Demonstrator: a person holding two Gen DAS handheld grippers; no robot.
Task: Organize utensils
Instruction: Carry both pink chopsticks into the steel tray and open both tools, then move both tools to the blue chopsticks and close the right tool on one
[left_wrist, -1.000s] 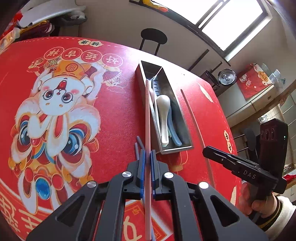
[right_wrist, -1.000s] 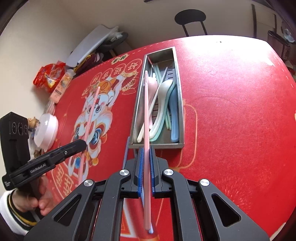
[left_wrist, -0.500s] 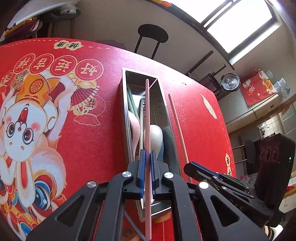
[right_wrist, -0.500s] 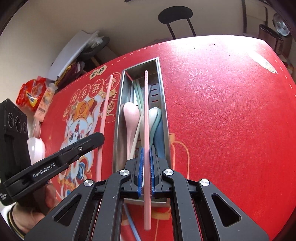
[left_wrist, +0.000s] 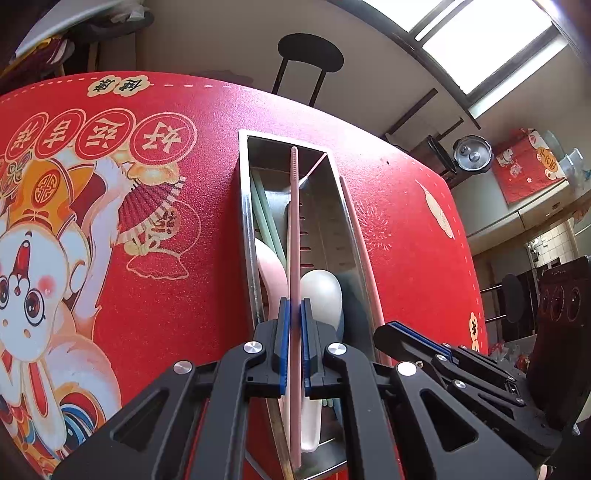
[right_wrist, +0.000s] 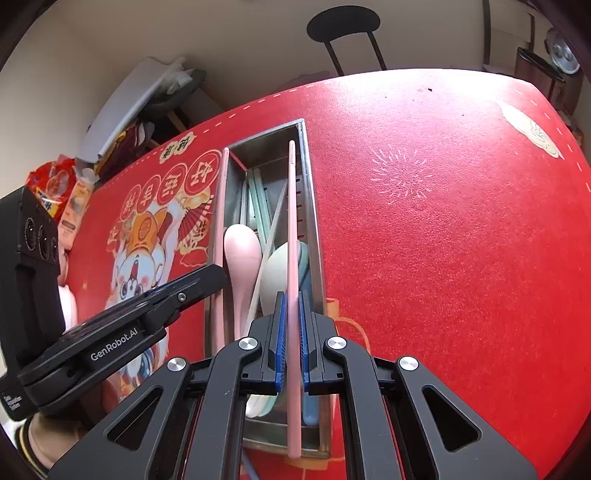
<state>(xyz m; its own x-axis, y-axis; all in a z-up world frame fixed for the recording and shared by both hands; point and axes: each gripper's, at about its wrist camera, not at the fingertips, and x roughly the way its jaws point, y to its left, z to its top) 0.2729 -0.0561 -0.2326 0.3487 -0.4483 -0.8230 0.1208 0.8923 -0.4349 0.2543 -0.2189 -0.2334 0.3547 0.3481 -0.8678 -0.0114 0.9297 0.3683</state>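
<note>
While both cams look down along the fingers, the bench (right_wrist: 443, 221) shows as a round top under a grainy red cloth w/ a printed cartoon rabbit (left_wrist: 33, 280), gold-edged Chinese characters in red discs (left_wrist: 99, 138) and white firework sketches; behind it a black round-seat stool (left_wrist: 308, 55) stands by a pale wall, w/ a window (left_wrist: 487, 40) upper right and a steel pot lid (left_wrist: 472, 155) on a far counter. Readable text: "GenRobot.AI" on the side of the left hand-held gripper (right_wrist: 218, 275) in the right cam. Long rectangular brushed-steel utensil tray (right_wrist: 312, 206) sits mid-bench, holding a glossy pink spoon (right_wrist: 242, 251), a pale green spoon (right_wrist: 275, 269), a white spoon (left_wrist: 321, 291) and thin mint-green chopsticks (left_wrist: 264, 210). The left gripper's blue-padded fingers, seen in its own cam (left_wrist: 294, 314), are pressed onto a slim matte pink chopstick (left_wrist: 294, 229) pointing lengthwise over the tray interior. Right hand-held gripper (right_wrist: 291, 306) pinches a second pink chopstick (right_wrist: 292, 221) likewise, along the tray's right side. Each chopstick has a ridged tip near the tray's far end.
</note>
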